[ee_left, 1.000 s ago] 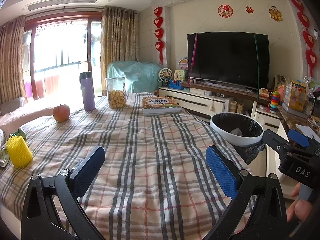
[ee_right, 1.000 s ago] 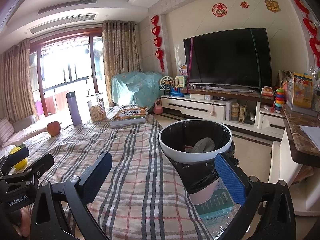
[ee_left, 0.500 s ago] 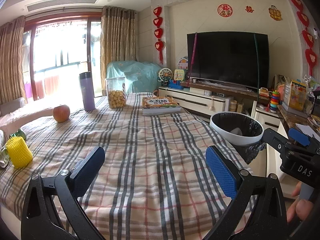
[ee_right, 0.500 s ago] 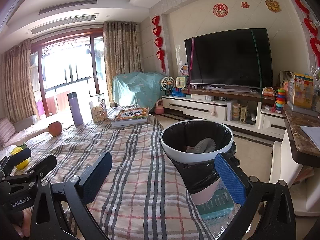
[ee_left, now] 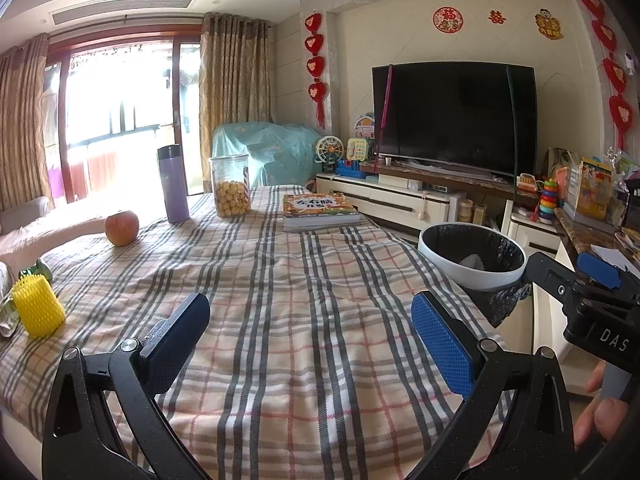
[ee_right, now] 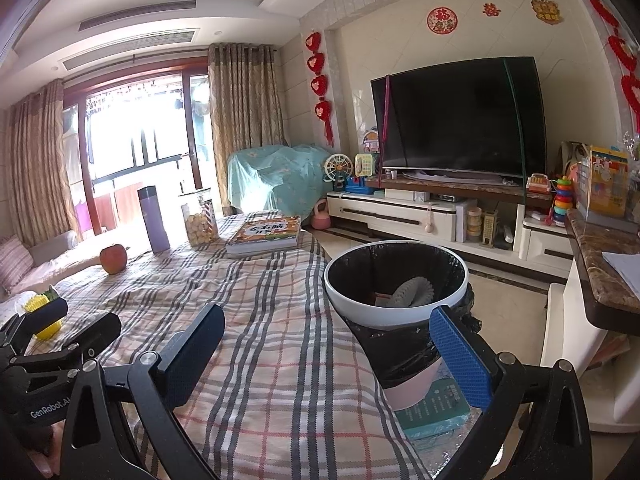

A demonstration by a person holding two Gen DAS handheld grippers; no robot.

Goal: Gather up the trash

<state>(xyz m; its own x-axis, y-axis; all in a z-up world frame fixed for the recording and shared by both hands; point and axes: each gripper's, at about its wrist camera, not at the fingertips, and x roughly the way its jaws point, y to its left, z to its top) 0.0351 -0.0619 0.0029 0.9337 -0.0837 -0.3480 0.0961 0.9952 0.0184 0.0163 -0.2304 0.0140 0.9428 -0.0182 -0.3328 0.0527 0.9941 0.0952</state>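
Observation:
A white trash bin (ee_right: 394,312) with a black liner stands beside the table's right edge; a white fluted paper piece (ee_right: 412,290) lies inside. The bin also shows in the left wrist view (ee_left: 472,256). A yellow foam net sleeve (ee_left: 38,310) and a crumpled green wrapper (ee_left: 36,270) lie at the table's left edge. My left gripper (ee_left: 312,340) is open and empty above the plaid tablecloth (ee_left: 300,300). My right gripper (ee_right: 328,354) is open and empty, just in front of the bin.
On the far half of the table stand an apple (ee_left: 122,227), a purple flask (ee_left: 173,184), a jar of snacks (ee_left: 231,186) and a stack of books (ee_left: 318,206). A TV cabinet (ee_right: 420,216) and a marble counter (ee_right: 600,256) lie to the right.
Both views have shifted only slightly; the right gripper has drifted a little. Both grippers stay open and empty.

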